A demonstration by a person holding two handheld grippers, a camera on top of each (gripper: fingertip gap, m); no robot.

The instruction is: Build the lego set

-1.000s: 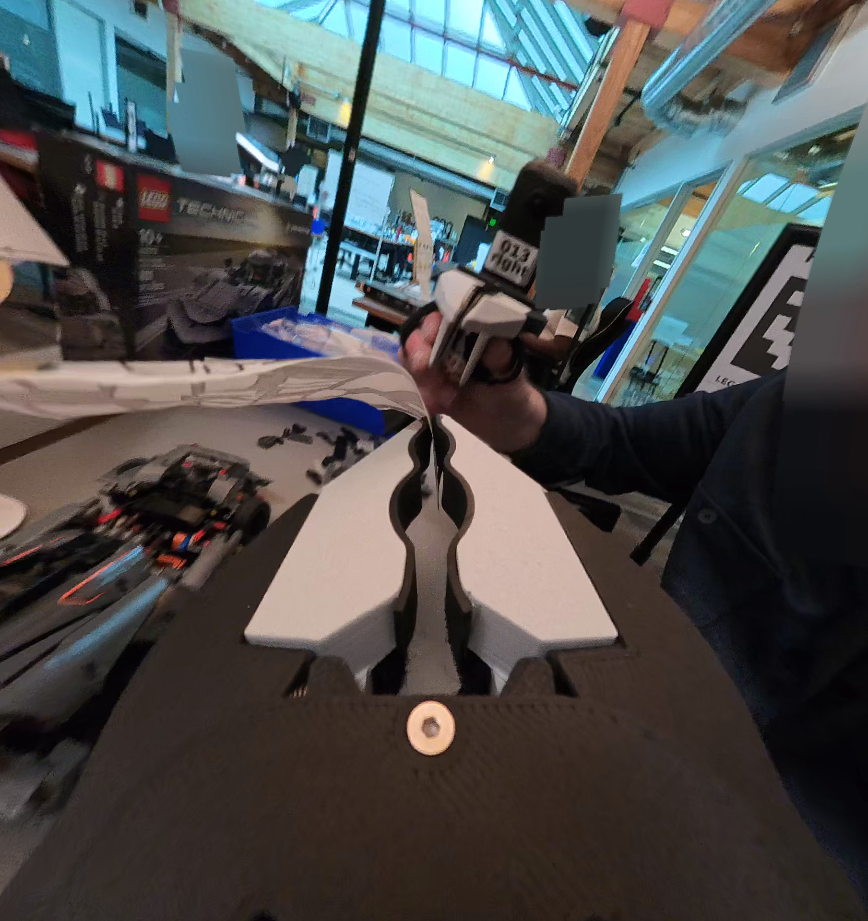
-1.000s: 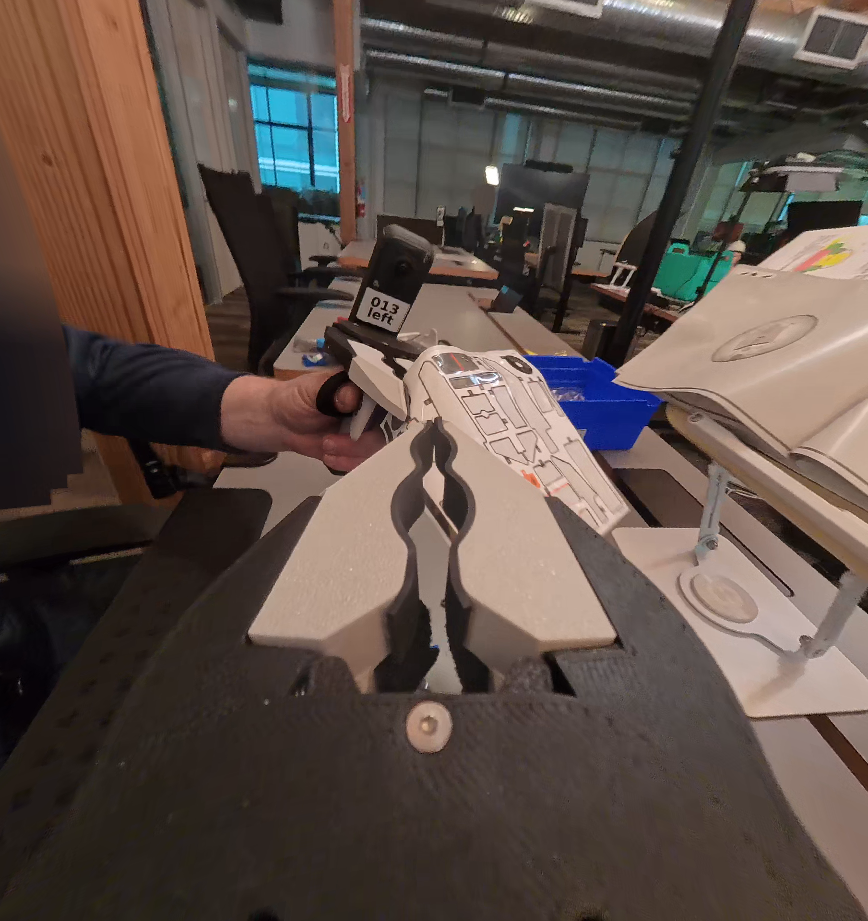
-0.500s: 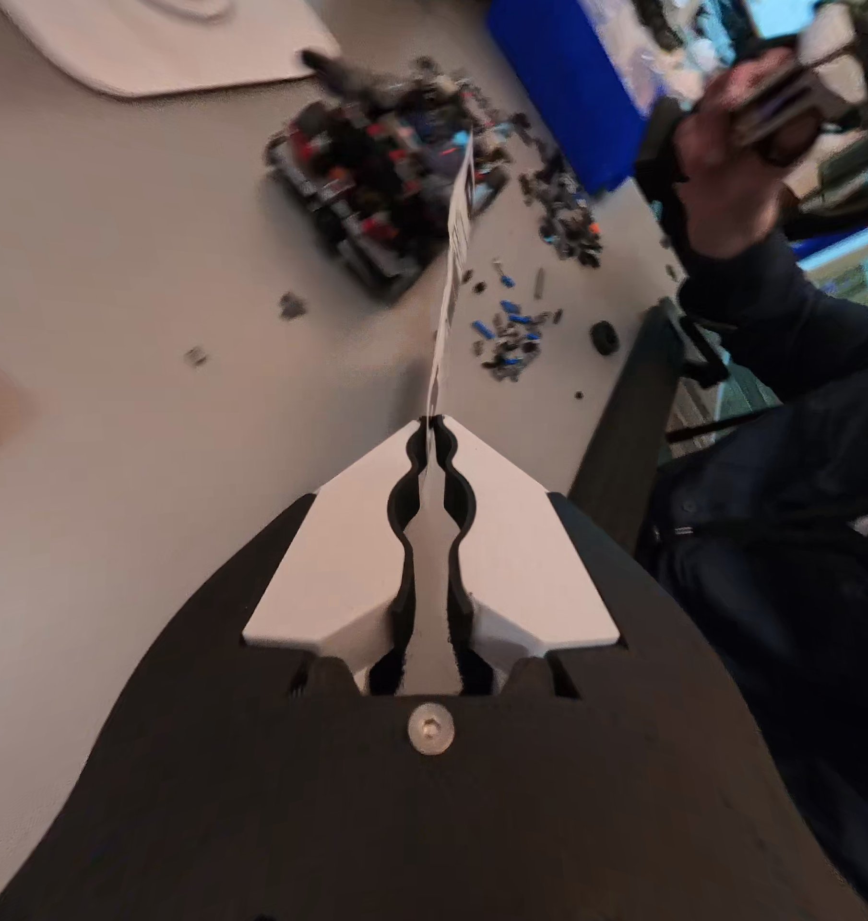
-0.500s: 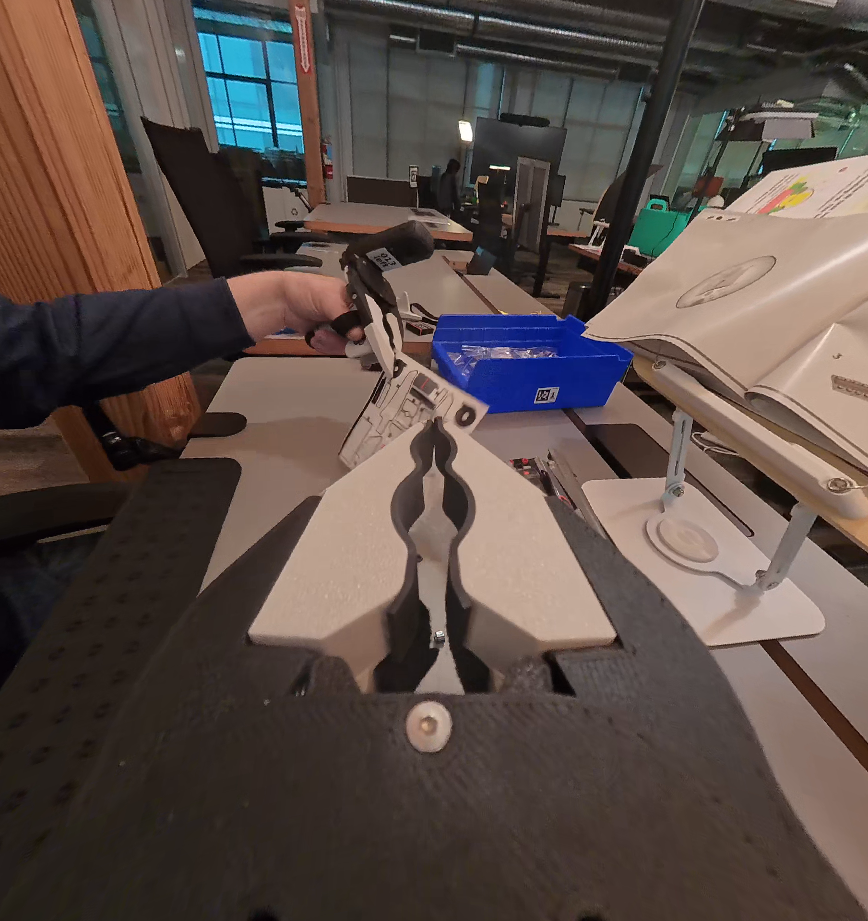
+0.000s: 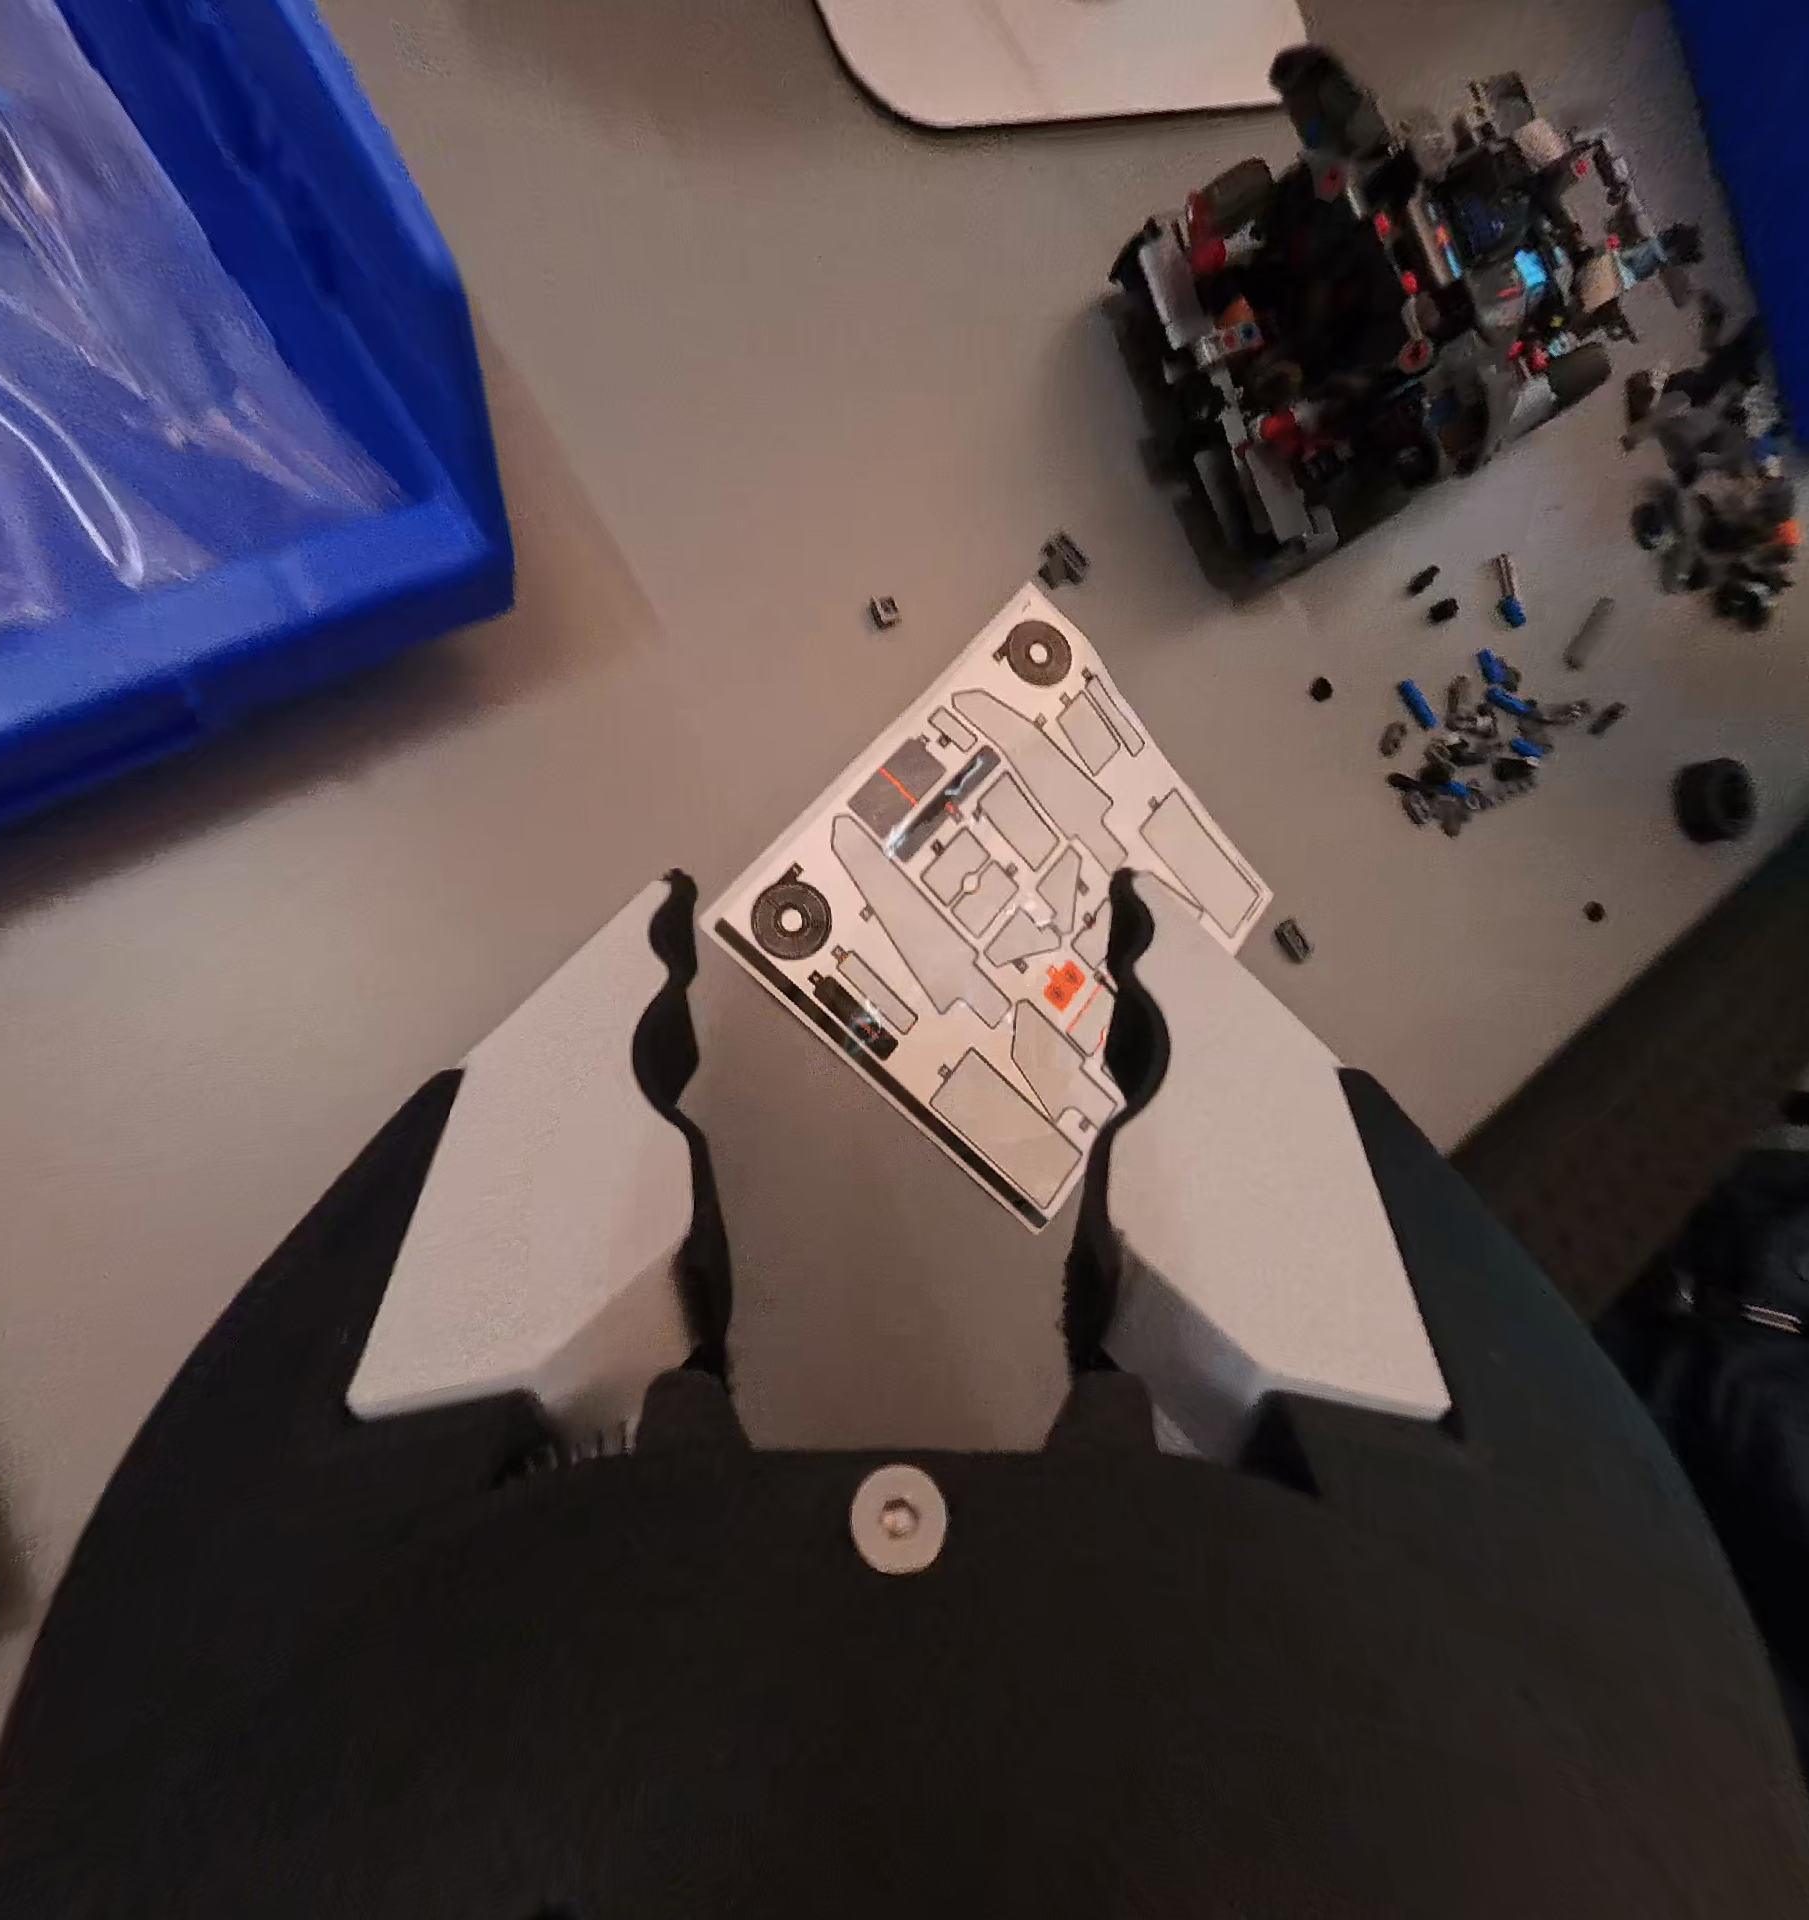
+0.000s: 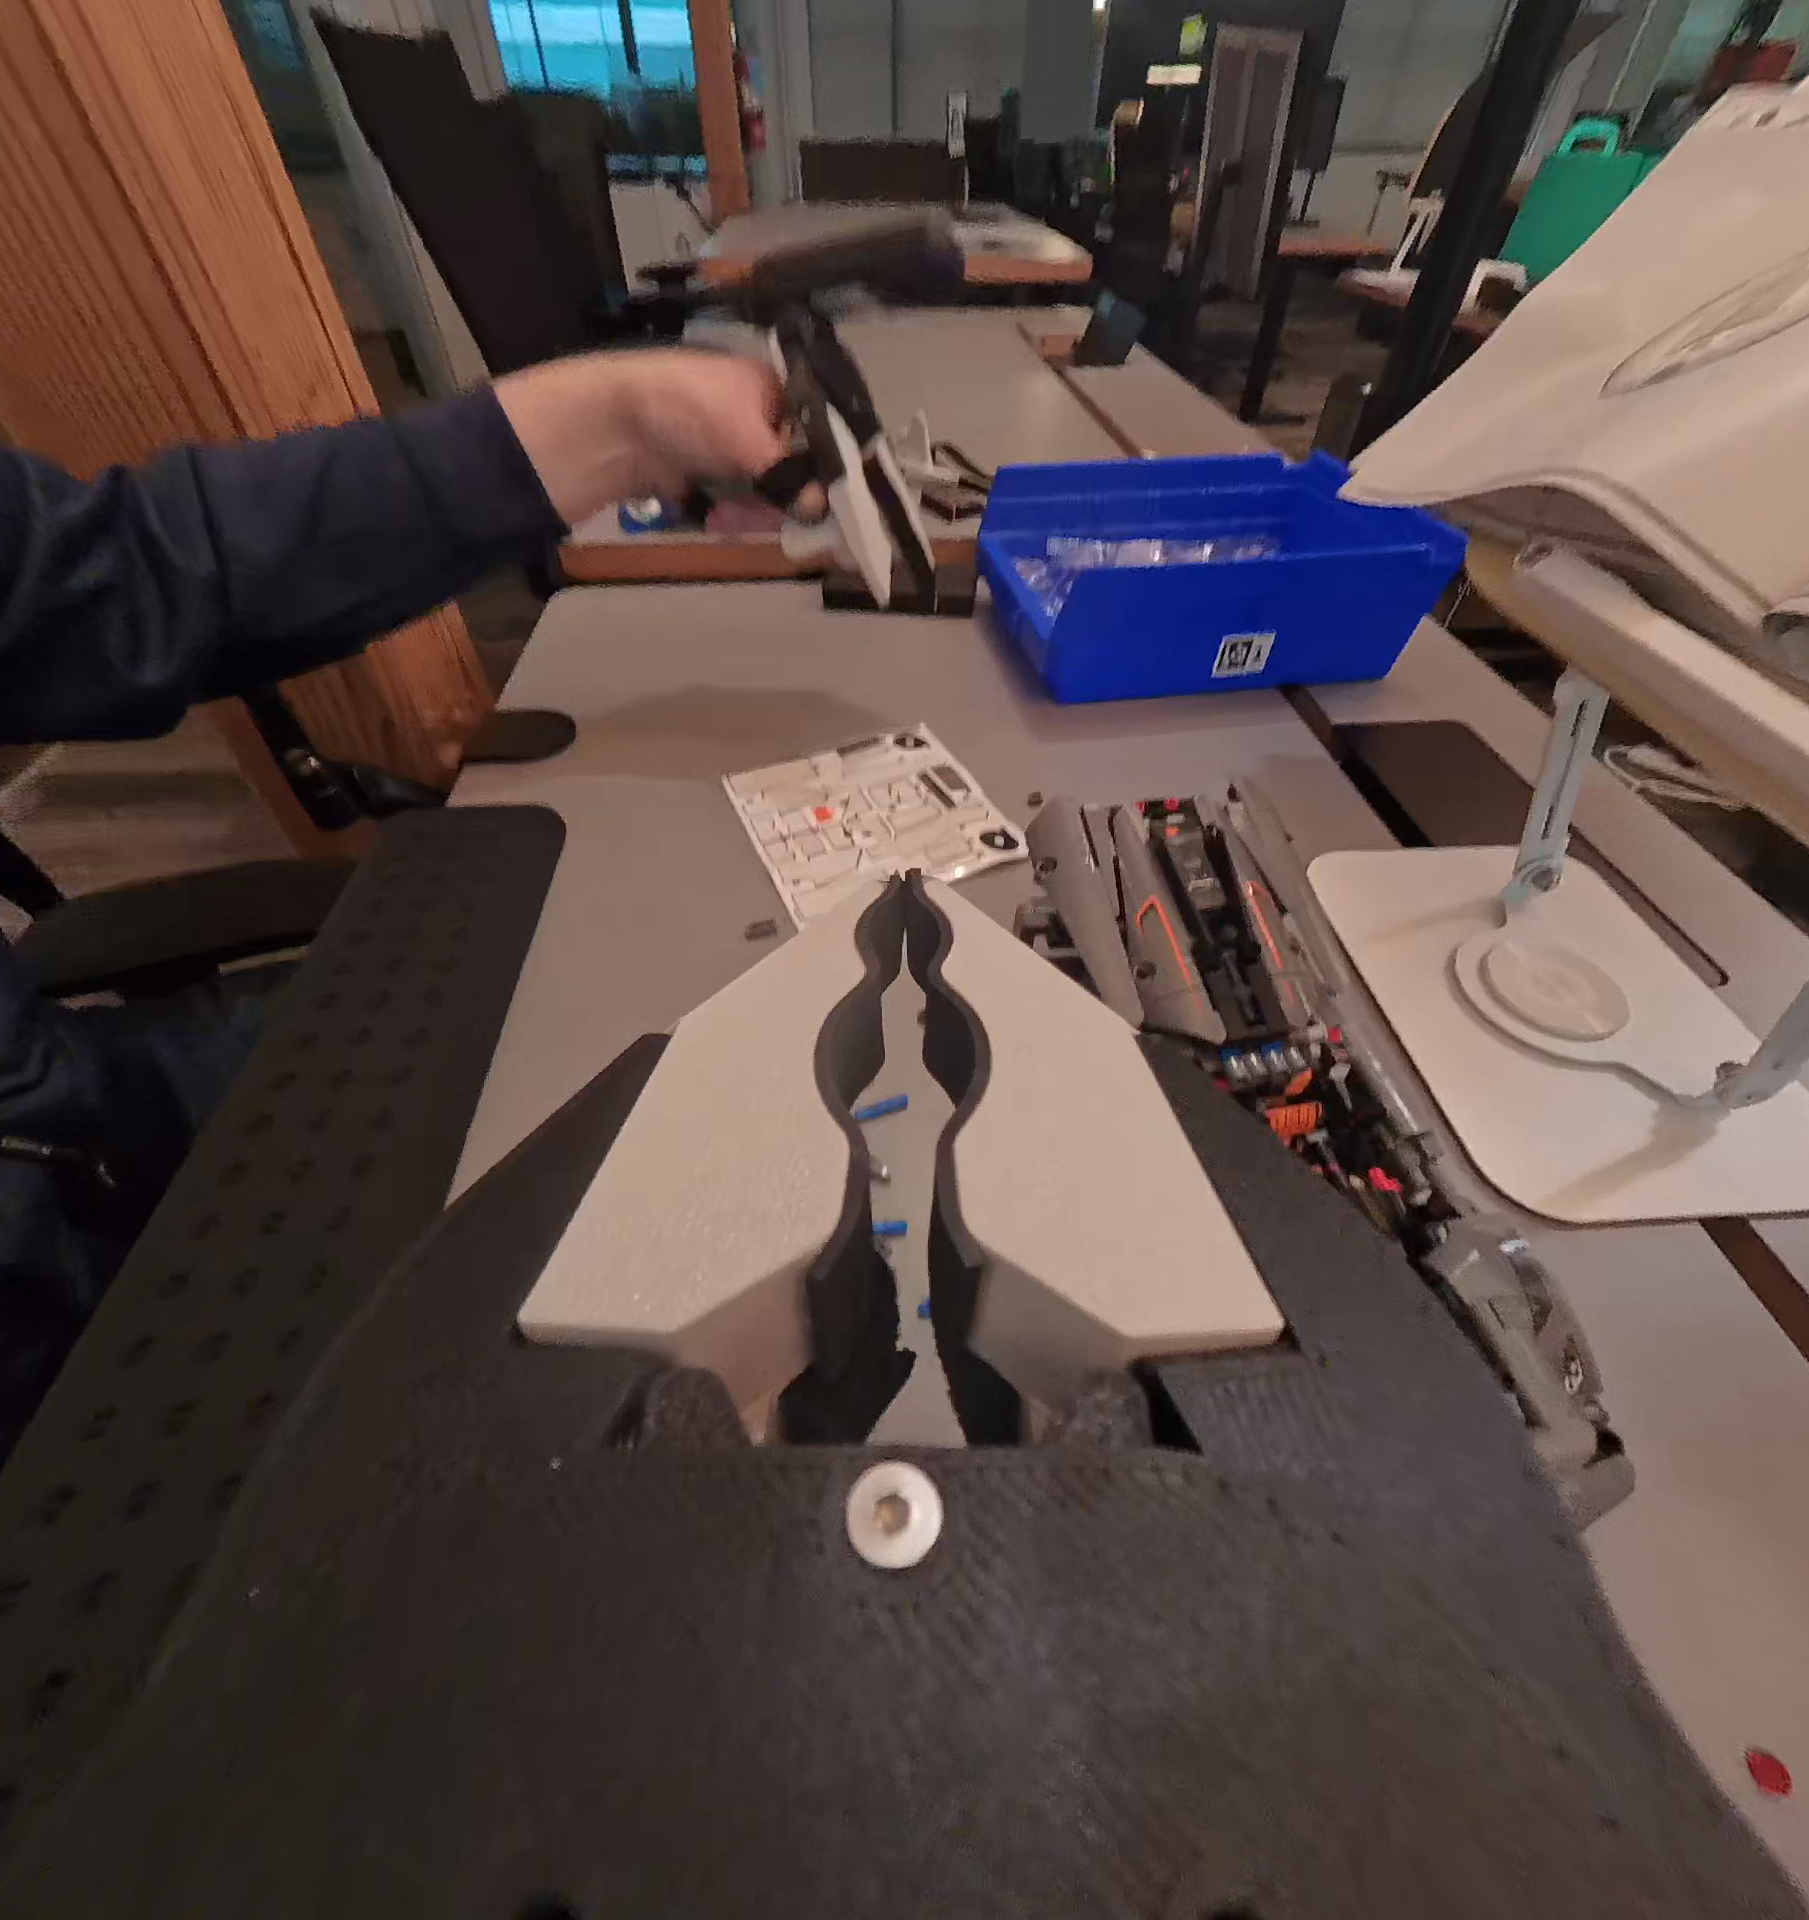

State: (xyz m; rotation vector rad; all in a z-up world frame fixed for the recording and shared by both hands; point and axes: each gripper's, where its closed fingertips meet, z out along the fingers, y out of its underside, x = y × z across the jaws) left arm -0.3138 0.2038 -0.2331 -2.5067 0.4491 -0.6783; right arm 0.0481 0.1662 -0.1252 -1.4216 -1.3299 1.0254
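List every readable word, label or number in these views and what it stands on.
Blue bin: small white label, marks too small to read.
Sticker sheet: printed shapes only, no legible words.
Open instruction booklet: print too blurred to read.
Nothing else bears readable text.

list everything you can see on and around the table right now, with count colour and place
sticker sheet: one, white with grey shapes, flat on the table below the left gripper
lego car model: one, black and grey with red bits, partly built, beside the stand base
loose lego pieces: many, black, grey and blue, scattered by the model
small wheel: one, black, near the table edge
bin: one in the right wrist view, blue, holding clear bags; blue edge at the left view's right may be another
booklet stand: one, white, holding an open booklet
table: grey
left gripper: open, empty
right gripper: shut, over loose pieces
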